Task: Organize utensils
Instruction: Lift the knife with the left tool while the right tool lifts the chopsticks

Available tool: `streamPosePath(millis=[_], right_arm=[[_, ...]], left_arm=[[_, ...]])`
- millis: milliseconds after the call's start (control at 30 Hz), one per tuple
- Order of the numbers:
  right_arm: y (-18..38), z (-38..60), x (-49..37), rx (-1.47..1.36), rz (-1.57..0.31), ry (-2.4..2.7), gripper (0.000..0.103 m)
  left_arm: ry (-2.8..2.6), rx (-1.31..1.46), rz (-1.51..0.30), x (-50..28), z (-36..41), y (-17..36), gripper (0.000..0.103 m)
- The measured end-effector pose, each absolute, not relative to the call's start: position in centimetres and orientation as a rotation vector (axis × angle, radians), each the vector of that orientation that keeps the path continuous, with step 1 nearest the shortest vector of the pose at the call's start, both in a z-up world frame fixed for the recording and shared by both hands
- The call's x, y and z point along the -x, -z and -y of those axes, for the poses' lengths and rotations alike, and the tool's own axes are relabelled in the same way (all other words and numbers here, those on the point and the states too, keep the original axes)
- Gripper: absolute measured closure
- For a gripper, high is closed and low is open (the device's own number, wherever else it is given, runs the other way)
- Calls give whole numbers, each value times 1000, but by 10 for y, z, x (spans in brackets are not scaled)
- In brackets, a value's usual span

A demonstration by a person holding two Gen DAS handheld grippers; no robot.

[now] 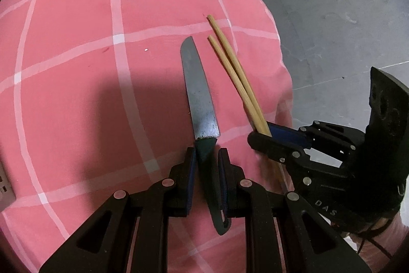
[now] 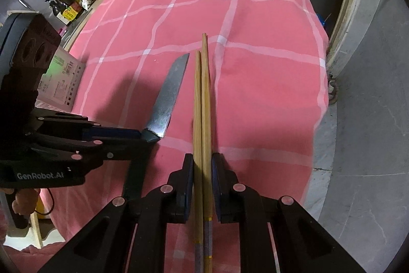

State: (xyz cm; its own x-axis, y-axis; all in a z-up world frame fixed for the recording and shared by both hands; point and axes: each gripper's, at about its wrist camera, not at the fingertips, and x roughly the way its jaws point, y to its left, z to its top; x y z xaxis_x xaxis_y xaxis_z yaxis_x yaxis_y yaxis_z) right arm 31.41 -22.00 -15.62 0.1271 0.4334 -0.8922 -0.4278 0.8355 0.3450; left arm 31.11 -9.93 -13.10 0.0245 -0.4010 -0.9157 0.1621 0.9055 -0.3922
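My left gripper (image 1: 206, 155) is clamped on the knife (image 1: 198, 94) at its dark handle, just behind the blade, which points toward 12 o'clock over the pink checked cloth (image 1: 76, 42). The knife is stiff and probably blade-heavy, and the smooth handle could pivot in my pads, so this hold next to the blade seems right. My right gripper (image 2: 202, 165) is closed on the 2 chopsticks (image 2: 202, 99), side by side, tips toward 12 o'clock, with the knife at their 10 o'clock. They are light, rigid and round, likely to roll or scissor past each other; I judge a hold nearer their middle would steady them.
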Motion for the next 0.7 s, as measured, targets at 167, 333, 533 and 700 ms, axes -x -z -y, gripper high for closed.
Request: streamPosePath(millis=[167, 333, 533, 700], right_arm=[[156, 223, -316, -7, -1319, -648, 90], [155, 222, -314, -5, -1303, -663, 90], [160, 237, -309, -110, -1296, -665, 90], [160, 245, -304, -147, -1298, -664, 90]], left_arm=[[412, 131, -1473, -307, 107, 129, 89], [397, 127, -1459, -305, 107, 129, 92], [417, 351, -1435, -295, 79, 139, 96], [415, 372, -1398, -286, 76, 137, 98]])
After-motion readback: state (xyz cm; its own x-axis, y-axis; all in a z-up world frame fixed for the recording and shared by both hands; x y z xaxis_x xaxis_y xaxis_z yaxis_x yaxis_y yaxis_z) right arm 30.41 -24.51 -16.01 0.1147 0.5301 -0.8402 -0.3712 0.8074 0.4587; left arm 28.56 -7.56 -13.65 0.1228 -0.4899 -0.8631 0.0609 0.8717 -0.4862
